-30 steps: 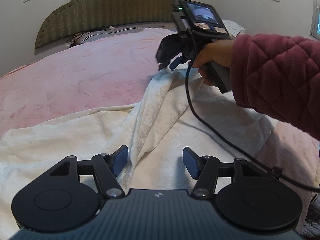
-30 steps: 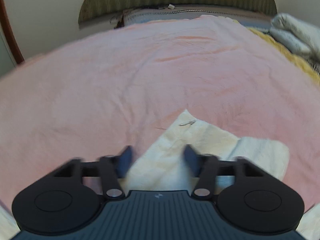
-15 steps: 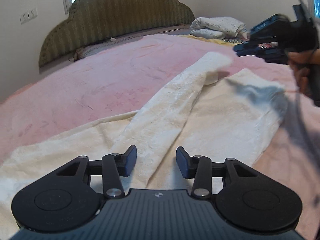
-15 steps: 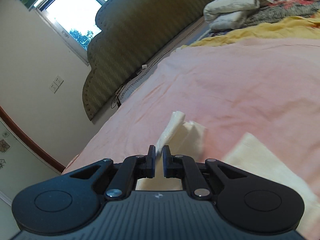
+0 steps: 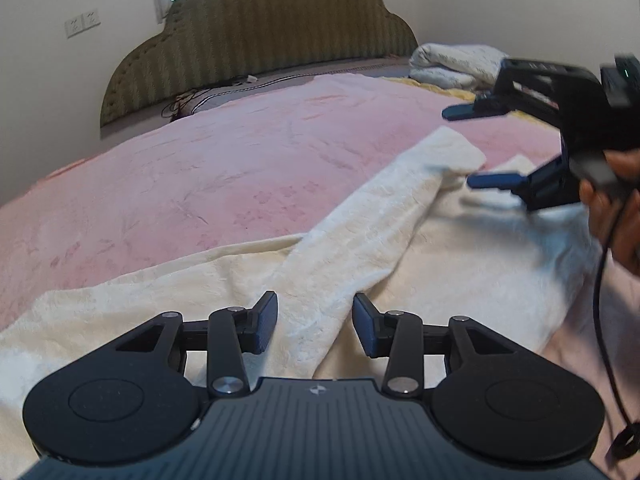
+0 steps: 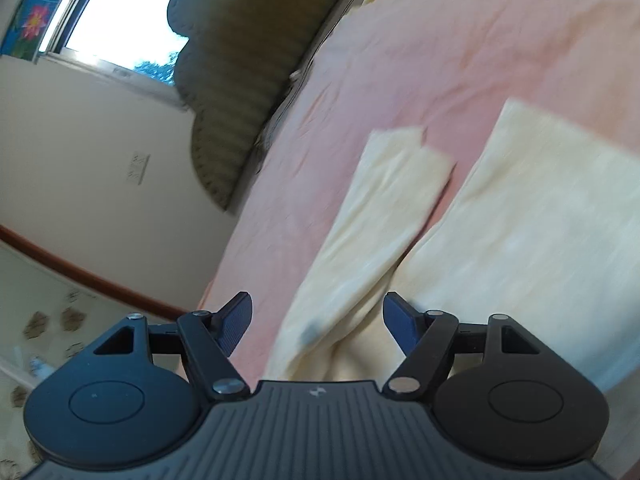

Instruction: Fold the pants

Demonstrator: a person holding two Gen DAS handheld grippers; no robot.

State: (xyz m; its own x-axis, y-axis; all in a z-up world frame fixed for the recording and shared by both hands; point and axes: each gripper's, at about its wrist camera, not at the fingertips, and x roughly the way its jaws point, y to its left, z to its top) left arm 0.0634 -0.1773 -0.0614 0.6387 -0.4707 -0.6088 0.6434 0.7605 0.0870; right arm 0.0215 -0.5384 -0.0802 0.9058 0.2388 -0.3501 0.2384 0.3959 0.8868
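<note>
Cream fleece pants (image 5: 360,240) lie spread on a pink bedspread (image 5: 200,184). One leg lies folded diagonally across the rest, its cuff (image 5: 452,152) at the upper right. My left gripper (image 5: 315,322) is open and empty, low over the near end of that folded leg. My right gripper (image 5: 464,146) is open beside the cuff, holding nothing. In the right wrist view the right gripper (image 6: 317,322) is open above the pants (image 6: 500,220), and the leg (image 6: 384,200) lies flat on the bed.
An olive padded headboard (image 5: 260,36) stands at the far end of the bed. Folded white bedding (image 5: 456,64) and a yellow blanket (image 5: 432,86) lie at the far right. A black cable (image 5: 600,300) hangs from the right gripper.
My right gripper has opened and let go of the leg cuff, which now lies on the bed. The gripper has drawn back to the right. My left gripper stays open in place.
</note>
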